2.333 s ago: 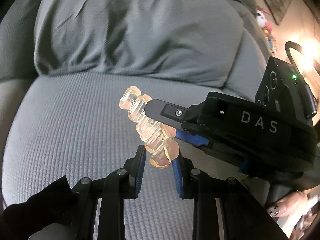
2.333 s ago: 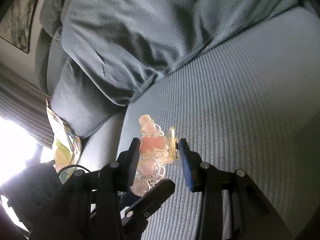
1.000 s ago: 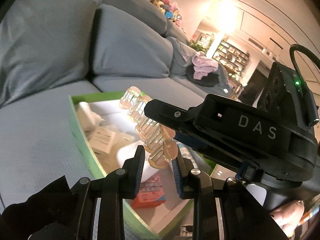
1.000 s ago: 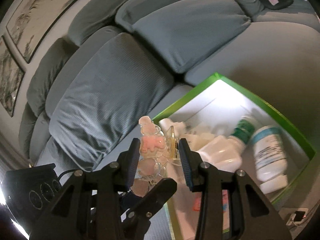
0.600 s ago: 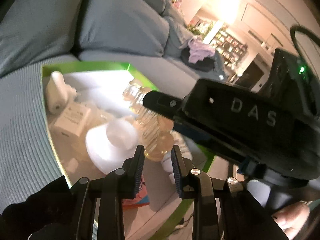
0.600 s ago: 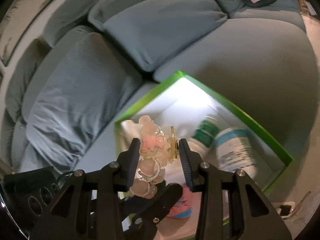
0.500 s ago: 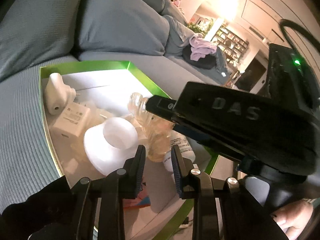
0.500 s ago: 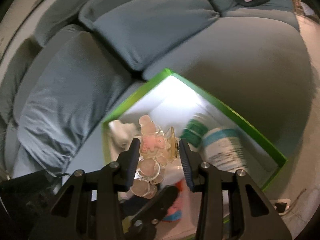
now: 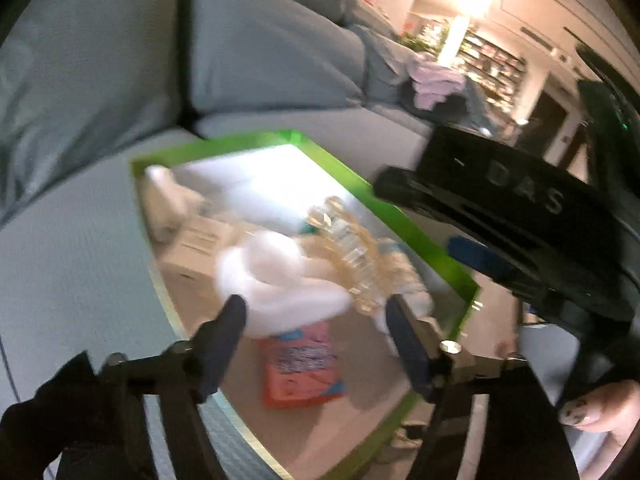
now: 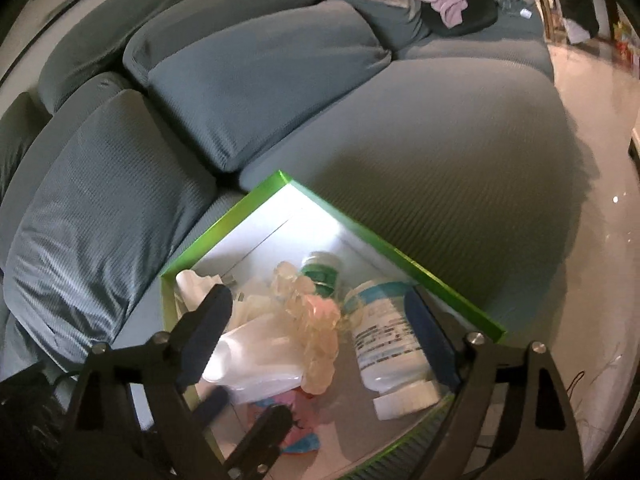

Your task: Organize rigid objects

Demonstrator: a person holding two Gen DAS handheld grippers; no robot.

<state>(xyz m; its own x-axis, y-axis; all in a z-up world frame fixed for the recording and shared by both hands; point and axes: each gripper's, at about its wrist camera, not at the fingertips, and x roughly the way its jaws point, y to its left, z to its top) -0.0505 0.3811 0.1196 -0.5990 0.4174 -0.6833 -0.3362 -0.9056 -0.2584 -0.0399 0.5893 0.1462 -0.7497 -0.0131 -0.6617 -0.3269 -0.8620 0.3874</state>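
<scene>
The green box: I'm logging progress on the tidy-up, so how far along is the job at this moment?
Done: the green box on the sofa already holds two bottles and a white container. In hand: the clear hair clip lies over those items, both grippers opening, neither's fingers pressing it. Left: nothing else loose shows on the sofa seat here; withdrawing the grippers looks next.

One green box (image 10: 440, 280), two pill bottles (image 10: 386, 344), one clear hair claw (image 10: 312, 332).

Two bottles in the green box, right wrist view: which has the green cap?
The smaller bottle, farther back in the green box. The bigger bottle, nearer the camera, has a teal-and-white label and a white cap.
</scene>
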